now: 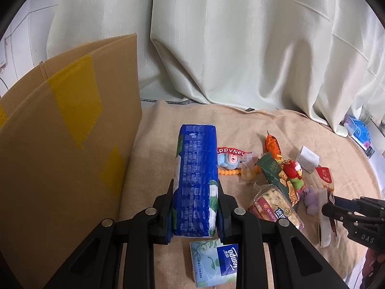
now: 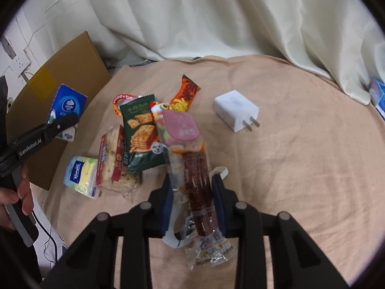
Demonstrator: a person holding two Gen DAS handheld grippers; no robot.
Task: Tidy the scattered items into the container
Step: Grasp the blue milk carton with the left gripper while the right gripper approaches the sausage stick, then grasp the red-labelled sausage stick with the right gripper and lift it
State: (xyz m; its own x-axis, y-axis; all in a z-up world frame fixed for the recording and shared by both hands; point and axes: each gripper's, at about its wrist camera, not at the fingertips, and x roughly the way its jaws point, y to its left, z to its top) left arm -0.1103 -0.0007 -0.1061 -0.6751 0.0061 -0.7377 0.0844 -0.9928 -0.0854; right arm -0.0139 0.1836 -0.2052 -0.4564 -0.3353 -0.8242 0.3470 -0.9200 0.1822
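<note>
A tall cardboard box (image 1: 72,144) stands at the left on the beige blanket. My left gripper (image 1: 195,185) is shut on a long blue tissue pack (image 1: 196,168), held up beside the box wall; the right wrist view shows the same blue pack (image 2: 68,103) against the box (image 2: 72,62). My right gripper (image 2: 192,180) is shut on a clear snack packet (image 2: 190,149) with a pink label and a dark red strip inside. A white spoon (image 2: 172,231) lies under that packet. In the left wrist view the right gripper (image 1: 328,207) sits at the pile's right edge.
A Tempo tissue pack (image 2: 80,175), a rice bar packet (image 2: 113,161), a green cracker packet (image 2: 139,132), an orange snack (image 2: 186,94) and small toys (image 1: 293,173) are heaped mid-blanket. A white charger (image 2: 234,113) lies apart at the right. Pale curtains (image 1: 240,48) hang behind. A hand (image 2: 21,192) holds the left gripper's handle.
</note>
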